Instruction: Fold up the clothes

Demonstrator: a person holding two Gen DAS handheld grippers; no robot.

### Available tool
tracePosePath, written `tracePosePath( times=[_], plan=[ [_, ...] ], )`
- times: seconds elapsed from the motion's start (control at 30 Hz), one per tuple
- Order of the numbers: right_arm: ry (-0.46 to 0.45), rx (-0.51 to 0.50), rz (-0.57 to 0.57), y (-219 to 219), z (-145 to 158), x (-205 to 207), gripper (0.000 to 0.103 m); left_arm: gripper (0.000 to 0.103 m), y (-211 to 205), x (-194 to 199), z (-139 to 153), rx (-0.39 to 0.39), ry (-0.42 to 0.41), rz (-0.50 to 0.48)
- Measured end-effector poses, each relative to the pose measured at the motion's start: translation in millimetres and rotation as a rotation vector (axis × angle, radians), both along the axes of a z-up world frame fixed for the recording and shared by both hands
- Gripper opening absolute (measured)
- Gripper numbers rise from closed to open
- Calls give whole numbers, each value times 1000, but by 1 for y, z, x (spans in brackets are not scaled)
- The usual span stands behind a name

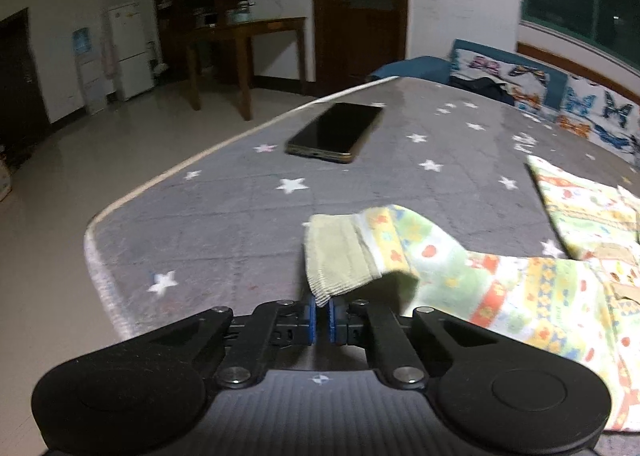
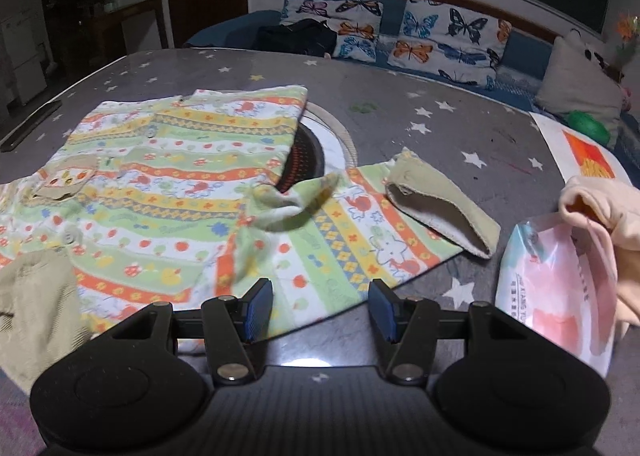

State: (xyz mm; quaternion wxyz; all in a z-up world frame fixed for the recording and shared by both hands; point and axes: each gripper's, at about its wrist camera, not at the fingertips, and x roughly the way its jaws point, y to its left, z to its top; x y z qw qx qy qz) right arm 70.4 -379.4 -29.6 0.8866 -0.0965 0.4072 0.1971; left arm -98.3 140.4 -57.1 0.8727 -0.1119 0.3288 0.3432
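Note:
A small patterned shirt (image 2: 168, 184) with green, orange and yellow stripes lies spread on the grey star-print table (image 2: 440, 96). My left gripper (image 1: 322, 310) is shut on the ribbed olive cuff (image 1: 340, 256) of its left sleeve, lifting it a little above the table. My right gripper (image 2: 320, 308) is open and empty, just above the shirt's near hem. The right sleeve with its olive cuff (image 2: 440, 212) lies flat to the right. A fold of cloth (image 2: 296, 200) is bunched up at the armpit.
A dark phone (image 1: 336, 132) lies near the table's left edge. A pink plastic packet (image 2: 560, 288) and a peach cloth (image 2: 604, 212) lie at the right. A round inset (image 2: 320, 152) shows in the table middle. A butterfly-print sofa (image 2: 420, 32) stands behind.

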Motion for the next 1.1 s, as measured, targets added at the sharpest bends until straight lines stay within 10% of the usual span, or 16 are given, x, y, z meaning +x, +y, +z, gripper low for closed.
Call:
tracePosePath(
  times=[0.83,1.1],
  plan=[
    [-23,-11,75,17,-9,29,62,2,42,-41,12,73,98,201],
    [-36,-13,-29,-1,-6,58,60,6,-6,-13,26,52,47,-32]
  ],
)
